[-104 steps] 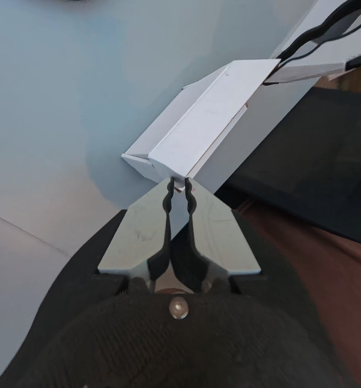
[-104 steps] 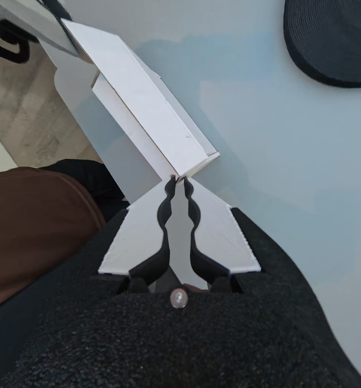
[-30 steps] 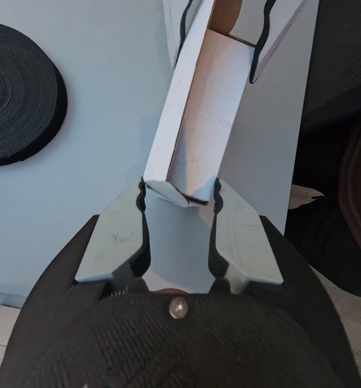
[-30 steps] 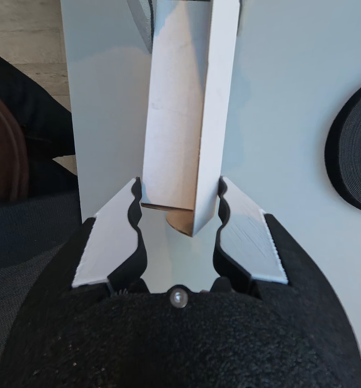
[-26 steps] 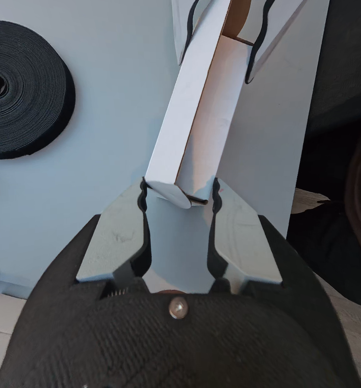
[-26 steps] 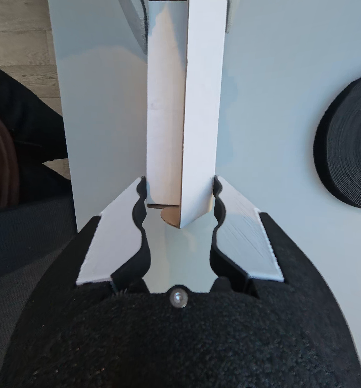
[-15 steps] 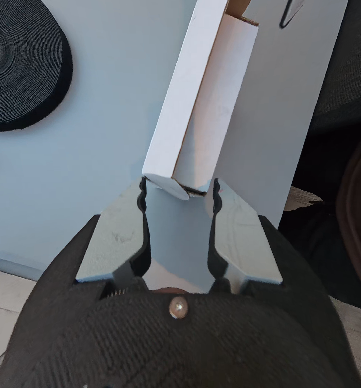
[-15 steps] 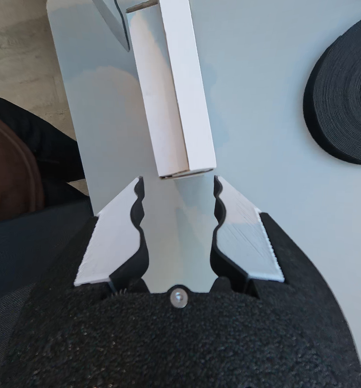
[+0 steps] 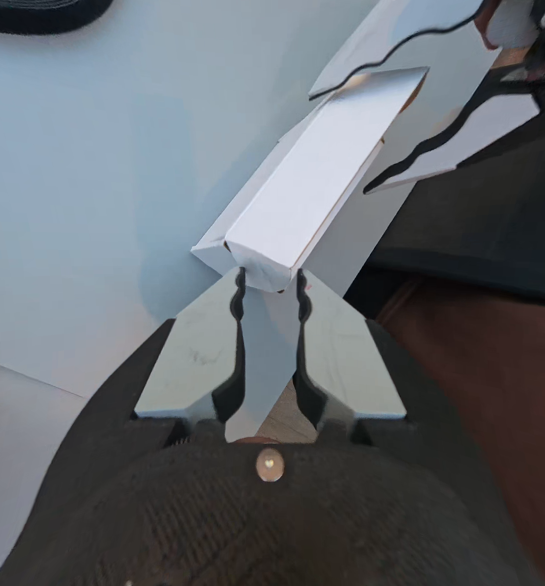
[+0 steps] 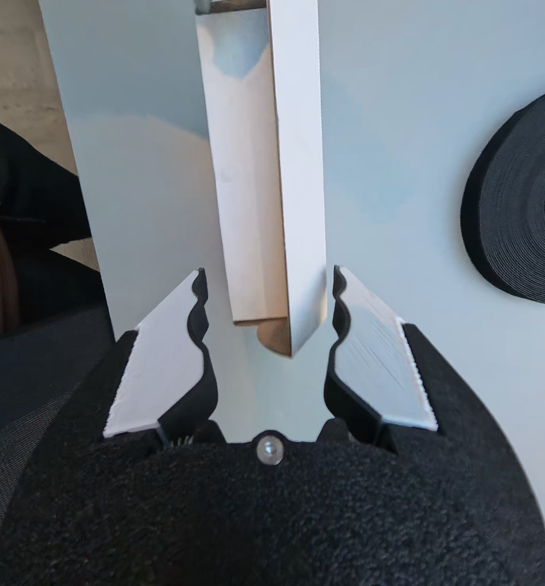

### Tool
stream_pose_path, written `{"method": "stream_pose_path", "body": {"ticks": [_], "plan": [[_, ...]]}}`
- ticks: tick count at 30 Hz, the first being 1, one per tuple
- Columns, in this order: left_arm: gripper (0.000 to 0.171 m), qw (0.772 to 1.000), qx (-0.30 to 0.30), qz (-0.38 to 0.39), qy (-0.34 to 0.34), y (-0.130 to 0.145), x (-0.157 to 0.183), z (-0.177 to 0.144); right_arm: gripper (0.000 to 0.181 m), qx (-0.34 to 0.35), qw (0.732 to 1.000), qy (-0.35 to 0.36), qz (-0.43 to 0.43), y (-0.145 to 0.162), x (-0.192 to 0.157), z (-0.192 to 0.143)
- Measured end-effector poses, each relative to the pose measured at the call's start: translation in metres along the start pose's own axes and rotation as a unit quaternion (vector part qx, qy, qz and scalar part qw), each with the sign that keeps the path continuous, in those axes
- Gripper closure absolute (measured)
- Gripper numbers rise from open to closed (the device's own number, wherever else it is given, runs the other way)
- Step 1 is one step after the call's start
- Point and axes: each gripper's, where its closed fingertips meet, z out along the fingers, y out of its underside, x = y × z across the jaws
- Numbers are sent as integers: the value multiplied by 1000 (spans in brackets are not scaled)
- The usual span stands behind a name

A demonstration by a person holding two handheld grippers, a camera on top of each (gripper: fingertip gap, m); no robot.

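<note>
While the left hand-held gripper (image 9: 269, 274) pinches the near end flap of a long white cardboard box (image 9: 309, 190), its jaws narrowed onto it, the box slants above the pale desk (image 9: 90, 158). At the far end, the right hand-held gripper (image 10: 266, 272) stands wide, fingers either side of the box without gripping; a black tape roll (image 10: 525, 206) lies to its right.

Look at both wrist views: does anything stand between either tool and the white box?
Nothing visible does. The box end sits between the open right tool's fingers, and its other end meets the left tool.
</note>
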Motion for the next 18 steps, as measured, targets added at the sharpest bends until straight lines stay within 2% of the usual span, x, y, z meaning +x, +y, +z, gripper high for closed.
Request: {"method": "stream_pose_path", "body": {"ticks": [1, 3, 10, 14, 18], "plan": [[150, 1000, -1, -9, -2, -1, -1, -1, 103, -10, 1000, -5, -2, 1, -1, 5], [154, 999, -11, -48, 5, -2, 0, -4, 114, -27, 1000, -14, -7, 2, -2, 12], [160, 984, -33, -169, 46, -2, 7, -9, 114, -36, 999, -22, -5, 1, -5, 19], [164, 991, -29, -131, 4, 8, 9, -8, 117, -31, 999, -21, 0, 0, -7, 19], [170, 997, -49, -29, -60, 19, 8, 0, 117, -26, 999, -23, 15, 1, -8, 21]]}}
